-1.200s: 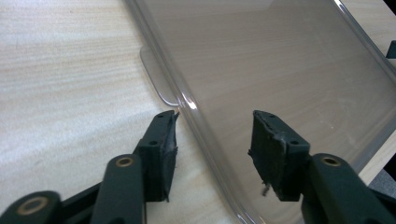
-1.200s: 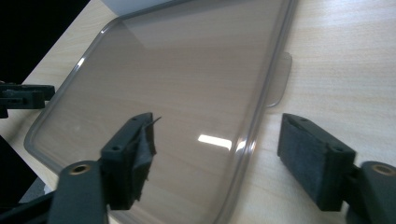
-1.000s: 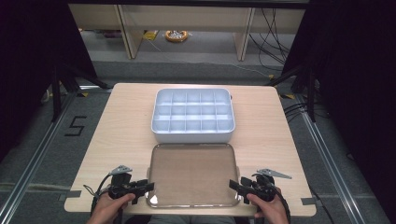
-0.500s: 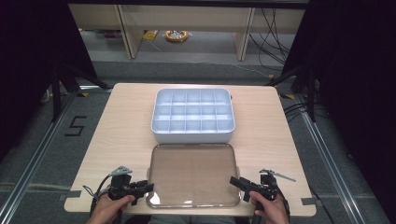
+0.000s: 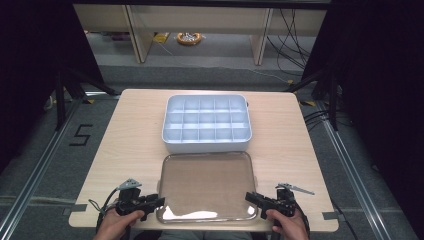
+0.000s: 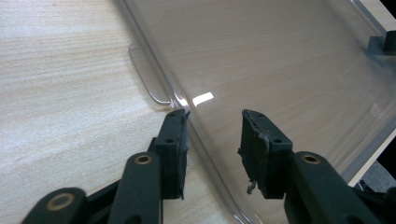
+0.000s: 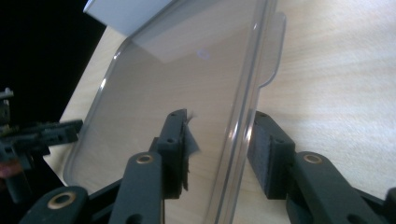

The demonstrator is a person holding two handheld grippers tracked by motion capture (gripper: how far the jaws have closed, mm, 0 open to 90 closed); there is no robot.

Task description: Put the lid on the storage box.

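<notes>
Clear plastic lid [image 5: 207, 185] is laid flat at the desk's [image 5: 135, 140] near edge, just before the white compartment box [image 5: 206, 124]. Its side rims are straddled, ungripped, by the parted left claw [image 5: 159, 202] and right claw [image 5: 248, 197].

The high view looks down and forward over the whole table [image 5: 130, 130], while each gripper view sits close behind its own jaws, both sharing the clear lid [image 5: 207, 185] lying between the grippers.
</notes>
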